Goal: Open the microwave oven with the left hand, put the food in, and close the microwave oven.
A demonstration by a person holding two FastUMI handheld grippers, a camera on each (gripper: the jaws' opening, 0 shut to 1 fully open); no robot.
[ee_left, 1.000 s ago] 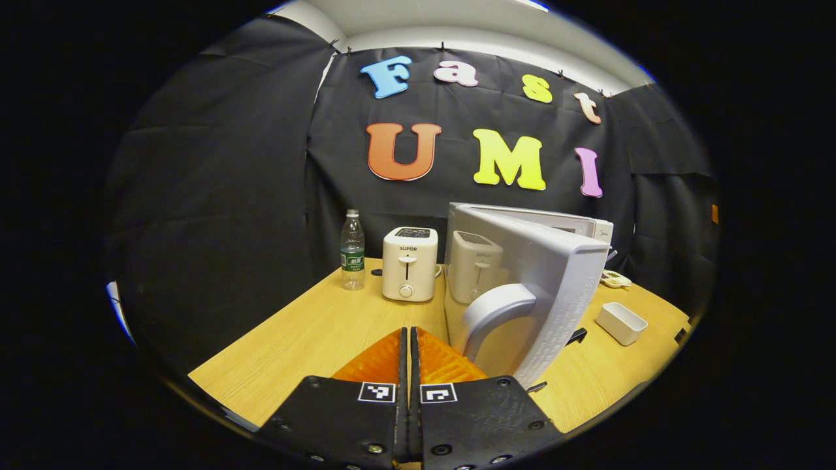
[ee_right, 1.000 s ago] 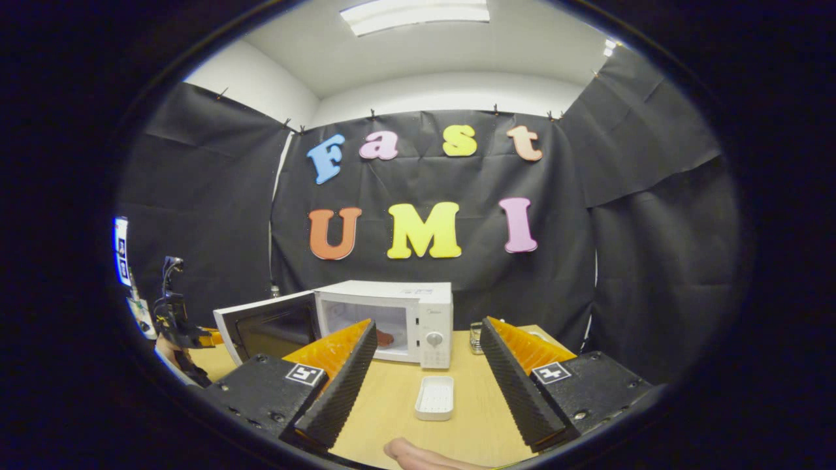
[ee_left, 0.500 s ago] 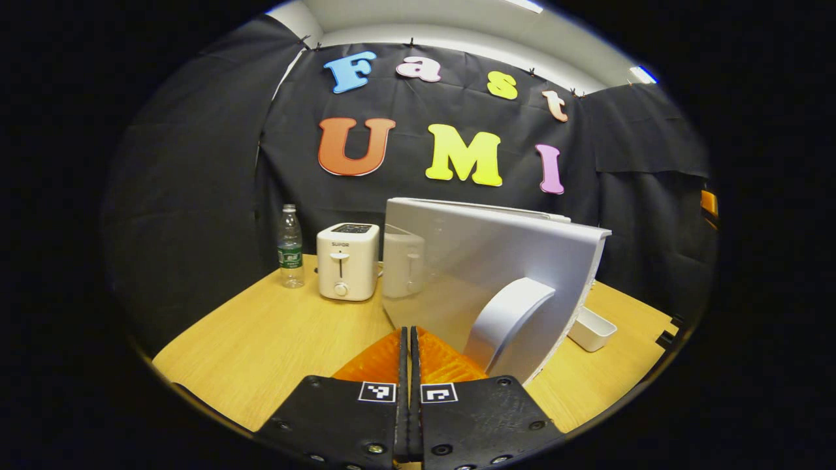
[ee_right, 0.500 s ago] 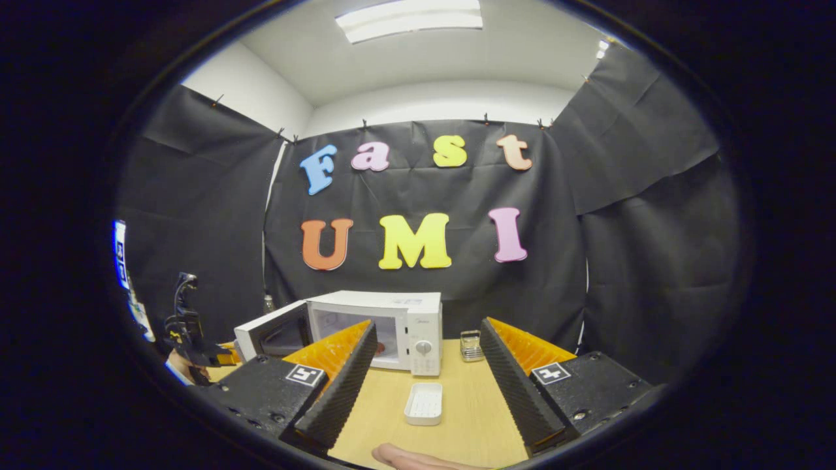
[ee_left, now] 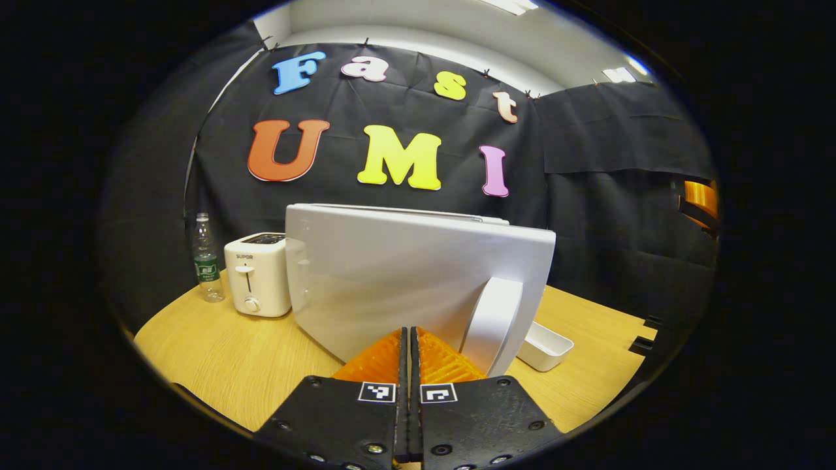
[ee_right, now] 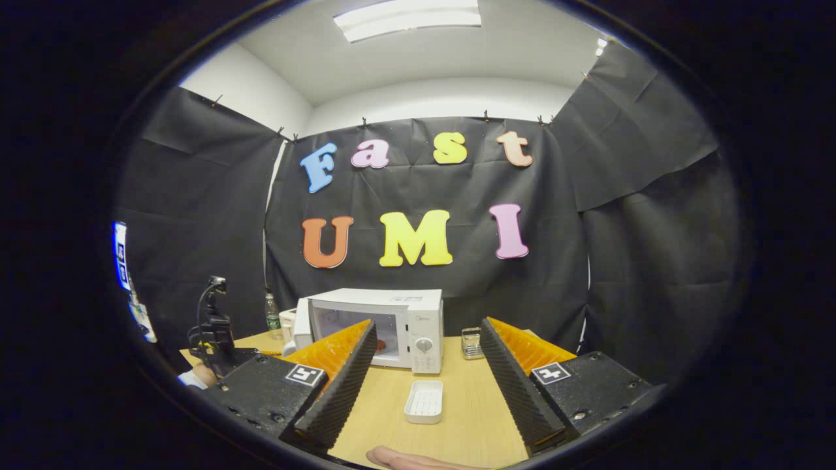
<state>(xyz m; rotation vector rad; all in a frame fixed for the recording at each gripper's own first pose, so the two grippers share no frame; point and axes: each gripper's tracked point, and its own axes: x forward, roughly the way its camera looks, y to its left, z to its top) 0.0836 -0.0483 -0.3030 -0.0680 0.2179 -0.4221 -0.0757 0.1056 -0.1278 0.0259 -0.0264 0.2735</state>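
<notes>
In the left gripper view, left to right: a bottle (ee_left: 206, 259) stands by the table's (ee_left: 215, 365) far left edge, a toaster (ee_left: 257, 274) just beside it, then the microwave (ee_left: 457, 219) door (ee_left: 405, 274), swung partly out, its outer face toward the camera. Bare table lies in front of the toaster. The left gripper (ee_left: 409, 339) points level at the door's lower edge beside the handle (ee_left: 491, 324), fingers pressed together on nothing (whether they touch the door, I cannot tell). A white tray (ee_left: 545, 344) sits behind the handle.

The right gripper view faces the microwave (ee_right: 418, 307) from farther back: the door (ee_right: 302, 324) stands ajar at its left, a reddish bit of food (ee_right: 380, 344) inside. The left gripper (ee_right: 219, 346) is low at the left, near the door. The right gripper (ee_right: 424, 356) hovers spread wide above the tray (ee_right: 424, 401), open table around it. A small rack (ee_right: 471, 344) stands right of the microwave.
</notes>
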